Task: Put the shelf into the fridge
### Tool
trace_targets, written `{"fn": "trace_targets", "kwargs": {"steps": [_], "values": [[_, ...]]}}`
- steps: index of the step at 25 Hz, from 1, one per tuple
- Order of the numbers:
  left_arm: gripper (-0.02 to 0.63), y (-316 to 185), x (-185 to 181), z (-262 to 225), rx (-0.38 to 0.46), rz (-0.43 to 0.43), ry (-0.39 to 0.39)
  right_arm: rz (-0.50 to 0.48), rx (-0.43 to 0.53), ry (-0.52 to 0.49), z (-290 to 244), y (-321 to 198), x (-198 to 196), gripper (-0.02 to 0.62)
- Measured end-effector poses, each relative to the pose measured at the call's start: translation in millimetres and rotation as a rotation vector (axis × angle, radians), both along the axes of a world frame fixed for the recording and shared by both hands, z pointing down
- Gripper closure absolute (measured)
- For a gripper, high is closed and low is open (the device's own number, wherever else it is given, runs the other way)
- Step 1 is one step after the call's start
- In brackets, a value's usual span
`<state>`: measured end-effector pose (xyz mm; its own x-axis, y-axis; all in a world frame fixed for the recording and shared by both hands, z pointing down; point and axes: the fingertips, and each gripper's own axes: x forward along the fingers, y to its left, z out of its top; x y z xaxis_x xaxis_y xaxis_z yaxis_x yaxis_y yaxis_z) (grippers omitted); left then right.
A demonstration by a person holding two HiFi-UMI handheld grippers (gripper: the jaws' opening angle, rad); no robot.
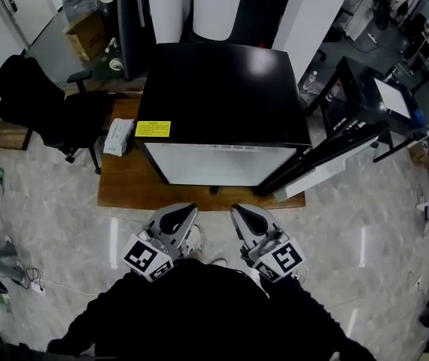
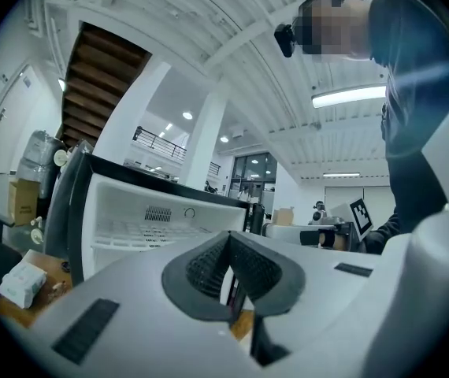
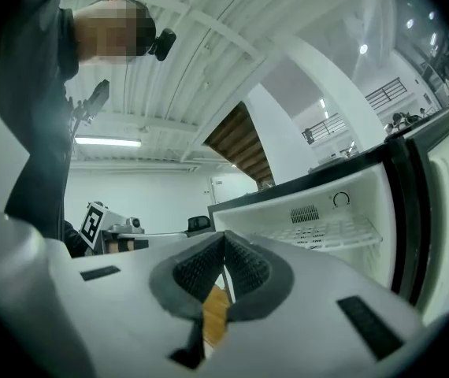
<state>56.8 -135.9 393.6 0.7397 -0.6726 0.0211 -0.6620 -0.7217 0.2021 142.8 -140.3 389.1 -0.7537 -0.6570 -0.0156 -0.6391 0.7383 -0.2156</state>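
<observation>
Head view: left hand-held gripper [image 1: 183, 212] and right hand-held gripper [image 1: 240, 212] closed, empty, facing fridge [image 1: 222, 89]

Yellow label [image 1: 153, 128] on fridge [image 1: 222, 89] top, print too small to read

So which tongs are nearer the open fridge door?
Right. The right tongs hang before the right half of the fridge, close to its open door swung out on that side; the left tongs hang before the left half, farther away.
</observation>
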Motion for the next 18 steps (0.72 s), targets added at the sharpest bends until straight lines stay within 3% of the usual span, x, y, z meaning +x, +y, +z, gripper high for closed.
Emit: {"fn": "trace_targets", "kwargs": {"steps": [7, 18], "values": [[0.600, 8, 6, 5, 0.040, 0.009, -0.088, 0.014, -0.014, 0.026, 8, 5, 6, 0.594], [0.600, 7, -1, 9, 0.011, -0.025, -0.066, 0.045, -0.019, 0.099, 24, 9, 5, 0.594]]}}
